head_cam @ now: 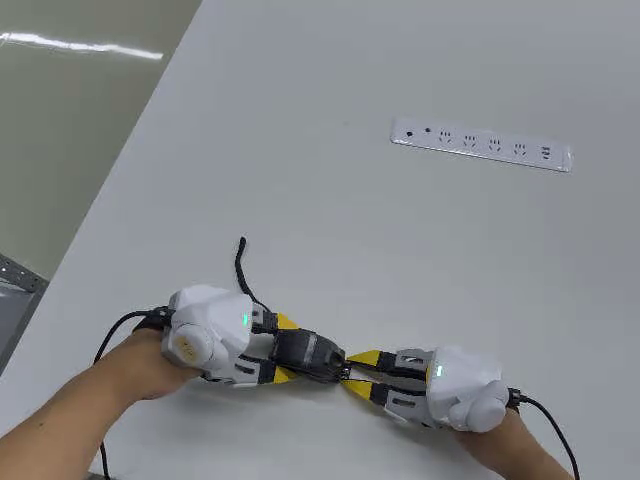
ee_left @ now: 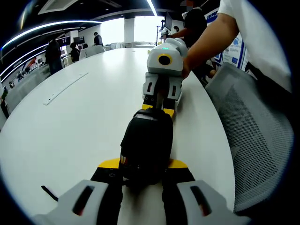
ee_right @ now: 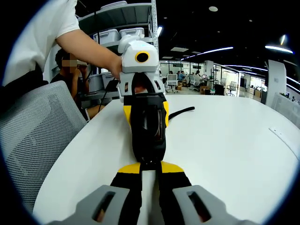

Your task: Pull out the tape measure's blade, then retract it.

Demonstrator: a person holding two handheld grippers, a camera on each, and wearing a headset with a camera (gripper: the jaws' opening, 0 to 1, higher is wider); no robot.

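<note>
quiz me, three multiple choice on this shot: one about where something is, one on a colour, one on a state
1. Where does the power strip lie?
A) on the table, beyond the tape measure
B) under the tape measure
C) on the floor

2. What colour is the tape measure's case?
A) red
B) black
C) white

3. How does the left claw stand?
A) wide open above the table
B) shut on the tape measure
C) shut on the power strip

Answers:
1 A, since the head view shows the strip flat on the tabletop, farther off than the tape measure.
2 B, since the case shows black in all three views.
3 B, since the left gripper view shows its yellow-tipped jaws against both sides of the case.
</note>
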